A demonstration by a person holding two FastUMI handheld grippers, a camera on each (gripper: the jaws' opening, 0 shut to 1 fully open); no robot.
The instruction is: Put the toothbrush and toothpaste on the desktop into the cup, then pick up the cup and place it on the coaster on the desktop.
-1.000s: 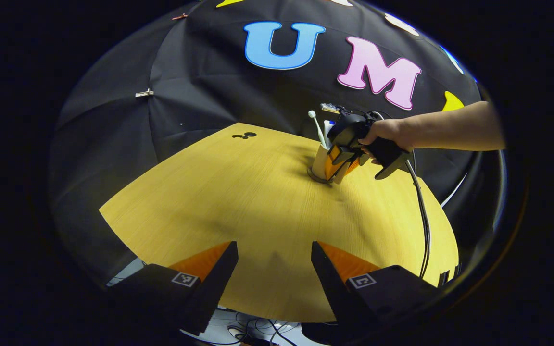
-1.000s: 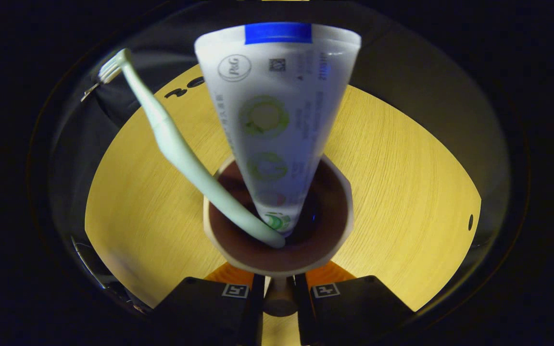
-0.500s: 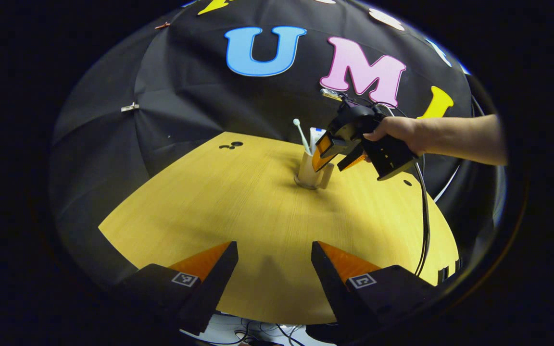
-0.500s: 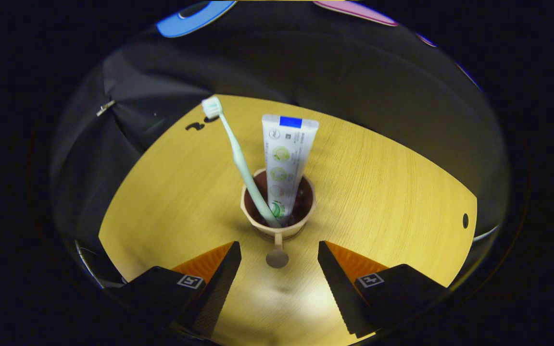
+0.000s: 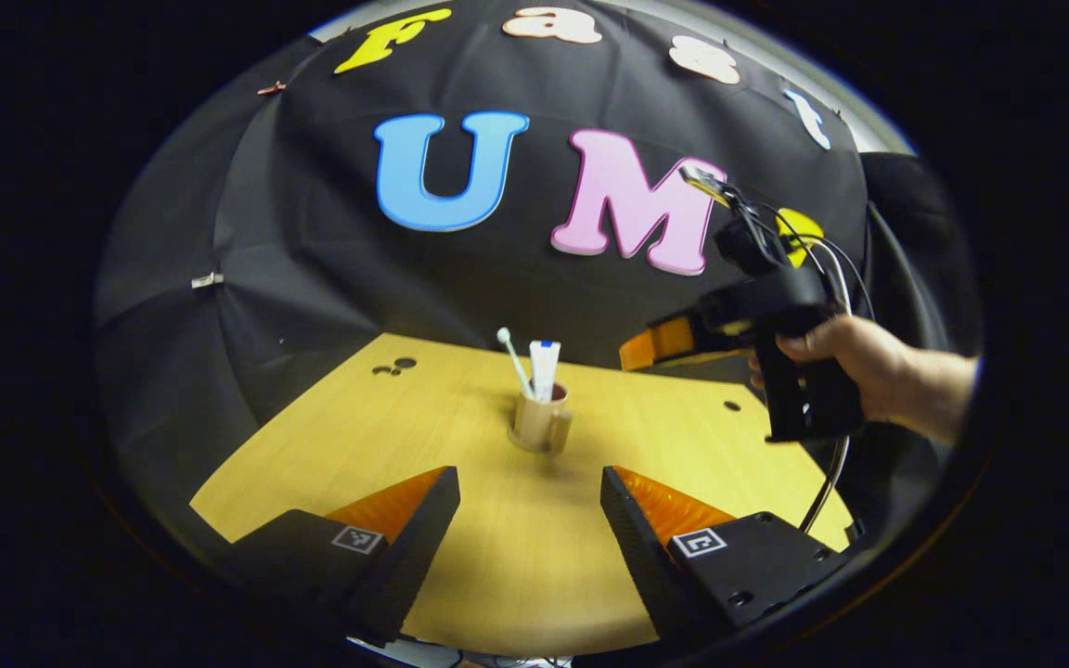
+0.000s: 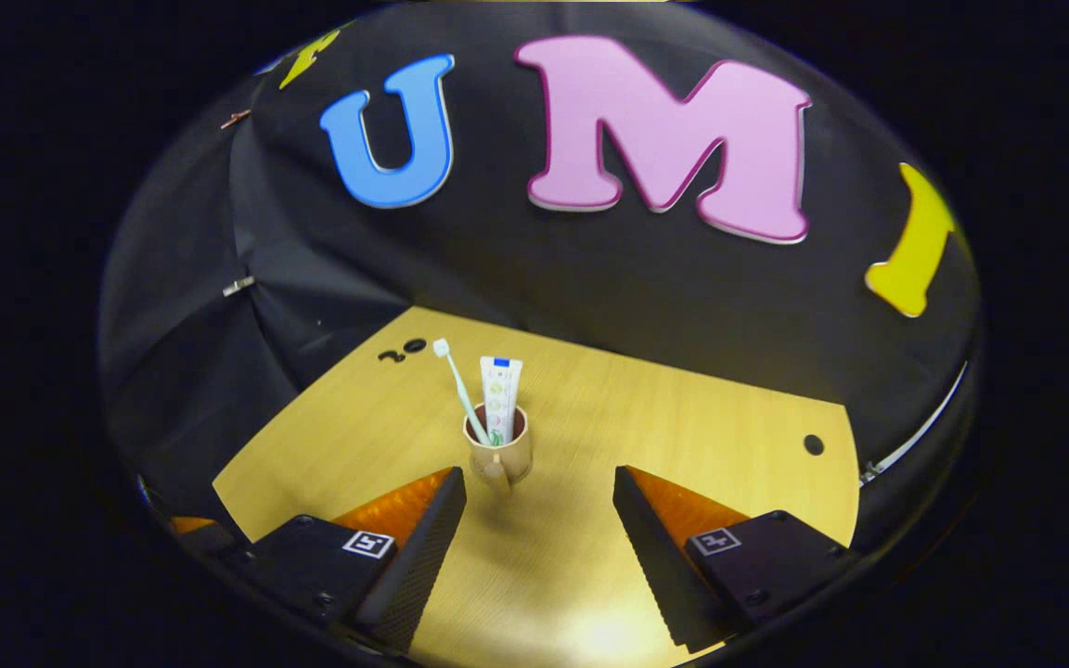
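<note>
The beige cup (image 6: 498,456) stands upright near the middle of the yellow wooden counter (image 6: 683,417), its handle toward the right gripper (image 6: 539,529). Inside it lean the pale green toothbrush (image 6: 458,390) and the white toothpaste tube (image 6: 499,386), side by side. In the left gripper view a dark rim that may be the coaster (image 5: 525,443) shows at the cup's base. Nothing lies between the cup and either gripper. Both the right gripper's and the left gripper's (image 5: 530,520) fingers are spread apart, holding nothing. Small dark holes (image 6: 402,350) mark the counter beyond the cup.
</note>
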